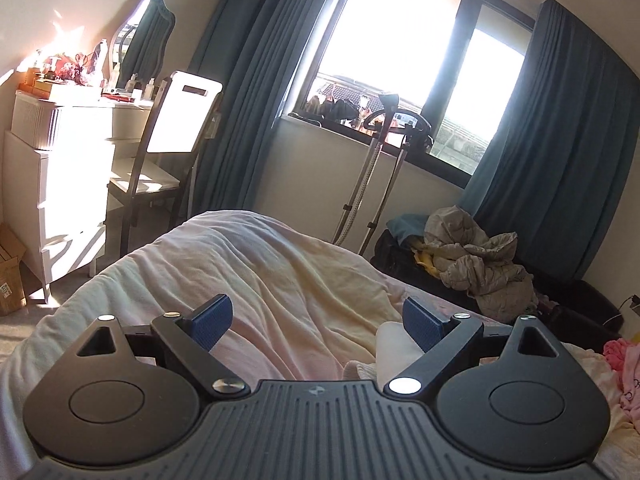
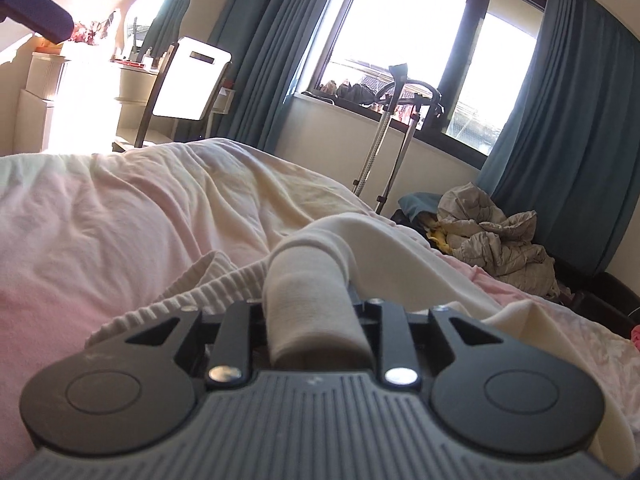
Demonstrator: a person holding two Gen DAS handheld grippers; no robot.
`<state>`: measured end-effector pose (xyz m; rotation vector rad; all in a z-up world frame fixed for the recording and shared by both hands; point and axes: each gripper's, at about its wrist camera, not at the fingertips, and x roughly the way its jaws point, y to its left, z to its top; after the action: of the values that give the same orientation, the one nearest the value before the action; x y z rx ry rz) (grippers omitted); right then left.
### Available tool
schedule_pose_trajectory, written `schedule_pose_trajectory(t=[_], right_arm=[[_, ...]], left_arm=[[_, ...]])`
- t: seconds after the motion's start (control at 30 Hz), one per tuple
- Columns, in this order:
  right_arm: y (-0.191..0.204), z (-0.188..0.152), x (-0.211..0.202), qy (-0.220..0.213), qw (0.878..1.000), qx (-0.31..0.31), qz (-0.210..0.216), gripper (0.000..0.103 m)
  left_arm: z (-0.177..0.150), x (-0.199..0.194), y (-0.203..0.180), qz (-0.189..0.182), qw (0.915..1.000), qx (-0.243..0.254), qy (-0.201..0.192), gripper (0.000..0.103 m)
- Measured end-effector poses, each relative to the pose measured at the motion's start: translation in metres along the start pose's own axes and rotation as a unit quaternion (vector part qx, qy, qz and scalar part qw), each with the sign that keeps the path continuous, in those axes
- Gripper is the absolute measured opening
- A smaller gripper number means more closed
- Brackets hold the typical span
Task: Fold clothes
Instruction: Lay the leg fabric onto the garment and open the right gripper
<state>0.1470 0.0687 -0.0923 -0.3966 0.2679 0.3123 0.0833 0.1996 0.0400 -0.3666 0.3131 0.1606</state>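
A cream ribbed knit garment lies on the pale pink bed cover. My right gripper is shut on a bunched fold of this garment; the cloth hides the fingertips. My left gripper is open and empty, held above the bed cover, its blue pads wide apart. A bit of the cream garment shows under its right finger. The left gripper's blue finger shows at the top left of the right wrist view.
A white dresser and a chair stand left of the bed. A garment steamer stand is under the window. A grey jacket heap lies on dark furniture at right. Pink clothes lie at the far right.
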Motion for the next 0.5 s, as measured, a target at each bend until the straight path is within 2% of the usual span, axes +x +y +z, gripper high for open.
schedule_pose_trajectory(t=[0.1, 0.23, 0.33, 0.4, 0.5], right_arm=[[-0.010, 0.000, -0.015, -0.010, 0.999, -0.014, 0.045, 0.040], [-0.031, -0.003, -0.055, -0.034, 0.991, -0.029, 0.127, 0.065], [-0.062, -0.008, -0.094, -0.047, 0.984, -0.027, 0.168, 0.065], [-0.091, -0.014, -0.120, -0.053, 0.983, -0.017, 0.173, 0.065], [-0.137, -0.024, -0.145, -0.053, 0.989, 0.036, 0.133, 0.065]], left_arm=[[-0.004, 0.003, -0.002, -0.018, 0.9998, 0.002, 0.012, 0.093], [-0.013, 0.010, -0.008, -0.047, 0.9979, 0.002, 0.045, 0.093], [-0.022, 0.018, -0.015, -0.062, 0.9955, 0.015, 0.070, 0.093], [-0.030, 0.023, -0.023, -0.068, 0.9936, 0.025, 0.086, 0.094], [-0.043, 0.029, -0.034, -0.078, 0.9903, 0.035, 0.110, 0.093]])
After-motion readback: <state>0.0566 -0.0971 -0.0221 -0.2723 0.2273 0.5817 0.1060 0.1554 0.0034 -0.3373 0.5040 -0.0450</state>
